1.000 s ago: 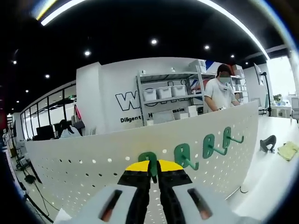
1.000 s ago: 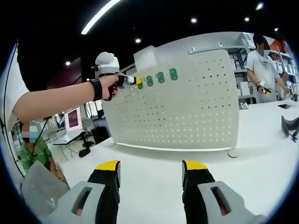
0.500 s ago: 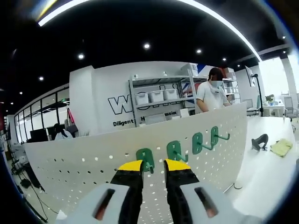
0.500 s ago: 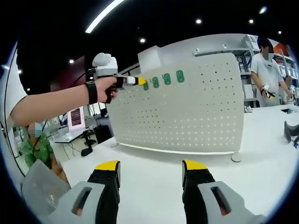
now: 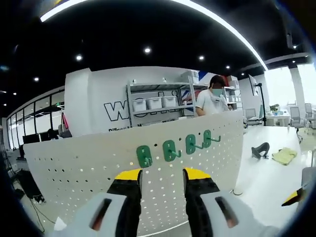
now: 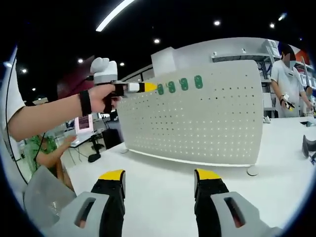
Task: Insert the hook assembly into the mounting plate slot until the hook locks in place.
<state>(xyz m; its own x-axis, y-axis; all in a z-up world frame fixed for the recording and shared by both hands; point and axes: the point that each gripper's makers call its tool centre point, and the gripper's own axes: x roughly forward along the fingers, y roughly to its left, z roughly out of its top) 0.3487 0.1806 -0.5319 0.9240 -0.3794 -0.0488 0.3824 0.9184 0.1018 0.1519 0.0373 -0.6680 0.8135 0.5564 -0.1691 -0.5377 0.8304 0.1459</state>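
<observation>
Black tongs (image 5: 161, 178), yellow tips; black wristband (image 6: 85, 102); white sleeve (image 6: 11, 96).

Bright ceiling strips (image 5: 217, 19) and spotlights light sharp pictures, with straight lines bowed at the fisheye edges

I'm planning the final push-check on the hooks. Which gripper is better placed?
Left. The left gripper is open right in front of the green hooks on the pegboard; the right gripper is low over the table.
</observation>
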